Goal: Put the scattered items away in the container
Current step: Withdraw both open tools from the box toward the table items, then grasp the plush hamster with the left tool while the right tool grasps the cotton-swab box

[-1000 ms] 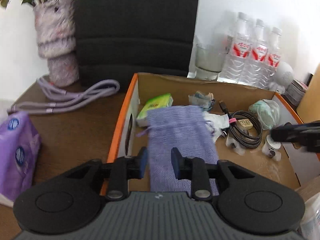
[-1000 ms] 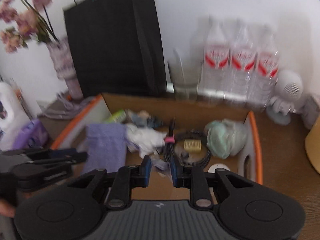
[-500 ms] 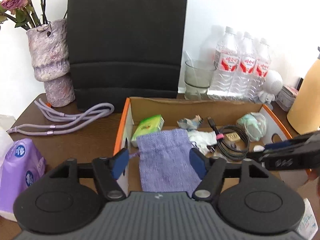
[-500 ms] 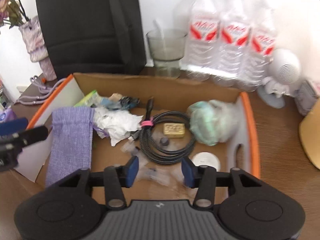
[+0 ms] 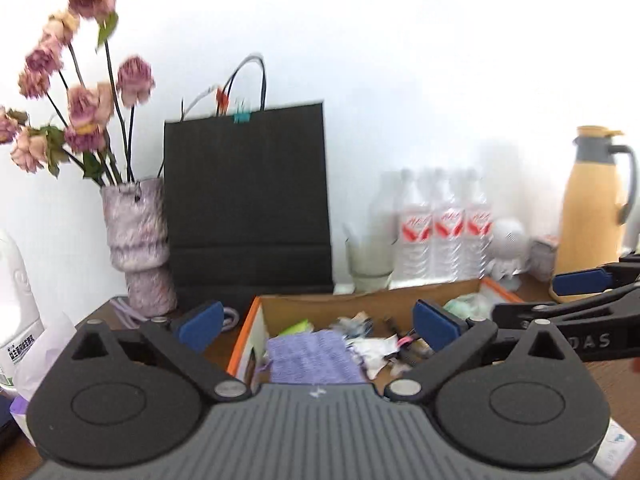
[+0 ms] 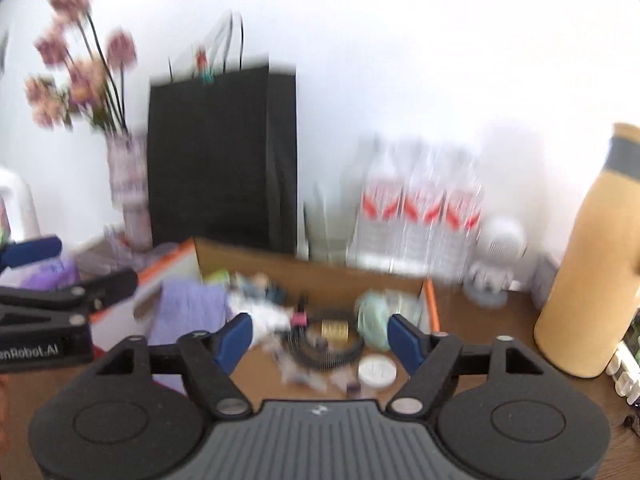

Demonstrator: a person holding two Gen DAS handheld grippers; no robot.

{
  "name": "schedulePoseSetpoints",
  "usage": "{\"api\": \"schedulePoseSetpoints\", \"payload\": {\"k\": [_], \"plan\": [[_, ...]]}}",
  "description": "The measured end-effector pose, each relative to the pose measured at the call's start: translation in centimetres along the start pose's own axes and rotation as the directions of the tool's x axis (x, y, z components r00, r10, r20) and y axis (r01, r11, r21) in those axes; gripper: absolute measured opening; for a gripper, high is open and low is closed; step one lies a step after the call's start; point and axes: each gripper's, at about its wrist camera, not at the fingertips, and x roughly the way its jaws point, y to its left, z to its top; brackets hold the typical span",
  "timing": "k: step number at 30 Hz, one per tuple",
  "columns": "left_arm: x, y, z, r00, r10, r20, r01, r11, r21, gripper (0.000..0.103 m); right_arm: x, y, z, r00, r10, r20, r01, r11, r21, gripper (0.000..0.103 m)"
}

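A lived-in home corner: a wooden desk [image 5: 224,350] against a white wall holds a vase of dried roses [image 5: 136,248], a black paper bag [image 5: 246,208], bottled water [image 5: 440,236] and a yellow thermos jug [image 5: 588,208].

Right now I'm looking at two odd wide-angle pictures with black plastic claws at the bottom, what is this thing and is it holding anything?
No robot here: a person holds a hand tool in each hand, and each tool carries a wide-angle camera looking forward along its two blue-tipped fingers. One picture comes from the left gripper, the other from the right gripper; each also shows the other tool at its edge. Both sets of jaws have just been opening and hold nothing.

On the brown table sits a cardboard box with orange edges. Inside lie a purple cloth pouch, a coiled black cable, a pale green bundle and a white round lid. Behind stand a black paper bag, a vase of dried flowers, water bottles and a yellow jug.
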Motion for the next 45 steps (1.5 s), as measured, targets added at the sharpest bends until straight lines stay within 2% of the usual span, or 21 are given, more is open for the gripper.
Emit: {"api": "schedulePoseSetpoints", "payload": {"k": [3, 9, 14, 18, 20, 23, 27, 31, 33, 35, 37, 39, 42, 44, 45], "plan": [[-0.9, -0.3, -0.4, 1.0, -0.025, 0.002, 0.025, 1.0, -0.012, 0.103, -1.4, 0.3, -1.4, 0.998, -0.017, 0.064, 0.015, 0.999, 0.029, 0.076], [-2.6, -0.4, -0.6, 0.999, -0.015, -0.035, 0.013, 0.999, -0.038, 0.103, -2.9, 0.8, -2.4, 0.999, -0.038, 0.038, 0.037, 0.999, 0.033, 0.077], [-8.0, 0.5, -2.3, 0.999, 0.011, -0.047, -0.015, 0.996, -0.088, 0.103, -7.8, 2.4, -5.2, 0.999, -0.043, 0.028, 0.043, 0.999, 0.006, 0.078], [-12.9, 0.2, -5.8, 0.995, -0.003, -0.101, -0.004, 0.998, -0.068, 0.103, -13.3, 3.3, -8.7, 0.999, -0.028, 0.032, 0.028, 0.999, 0.017, 0.089], [-14.8, 0.2, -7.8, 0.989, -0.024, -0.146, 0.012, 0.996, -0.085, 0.103, -15.5, 3.7, -10.8, 1.0, 0.01, 0.02, -0.011, 1.0, 0.018, 0.089], [-16.4, -0.1, -10.0, 0.971, -0.053, -0.234, 0.034, 0.996, -0.082, 0.103, -17.8, 4.5, -13.3, 1.0, 0.0, -0.019, -0.001, 1.0, -0.017, 0.089], [-17.6, -0.9, -11.4, 0.959, -0.045, -0.281, 0.034, 0.998, -0.043, 0.103, -19.7, 4.3, -15.5, 0.998, 0.017, -0.059, -0.015, 1.0, 0.026, 0.089], [-15.5, -1.4, -10.2, 0.961, -0.086, -0.262, 0.075, 0.996, -0.051, 0.103, -18.5, 3.3, -15.5, 0.996, -0.04, -0.084, 0.043, 0.999, 0.026, 0.089], [-13.6, -1.8, -8.5, 0.973, -0.094, -0.209, 0.084, 0.995, -0.059, 0.103, -17.4, 2.4, -14.8, 0.994, -0.061, -0.088, 0.064, 0.997, 0.035, 0.089], [-11.1, -2.1, -6.6, 0.973, -0.148, -0.175, 0.135, 0.987, -0.084, 0.103, -16.2, 1.5, -13.8, 0.993, -0.084, -0.08, 0.086, 0.996, 0.024, 0.089], [-7.7, -2.5, -5.2, 0.959, -0.197, -0.204, 0.172, 0.976, -0.136, 0.103, -14.8, 0.8, -12.9, 0.993, -0.097, -0.071, 0.098, 0.995, 0.016, 0.089], [-3.7, -3.4, -4.5, 0.933, -0.216, -0.289, 0.177, 0.972, -0.155, 0.103, -12.9, 0.0, -12.3, 0.99, -0.109, -0.087, 0.111, 0.994, 0.017, 0.089], [0.8, -4.6, -4.7, 0.911, -0.181, -0.372, 0.15, 0.983, -0.109, 0.101, -10.1, -0.9, -11.9, 0.986, -0.105, -0.131, 0.109, 0.994, 0.024, 0.088], [2.7, -4.7, -5.3, 0.897, -0.155, -0.414, 0.125, 0.987, -0.099, 0.09, -8.3, -1.3, -11.7, 0.981, -0.102, -0.164, 0.109, 0.994, 0.032, 0.087], [3.3, -4.5, -5.6, 0.886, -0.165, -0.434, 0.129, 0.985, -0.112, 0.075, -7.6, -1.4, -11.6, 0.979, -0.1, -0.176, 0.107, 0.994, 0.034, 0.087]]}}
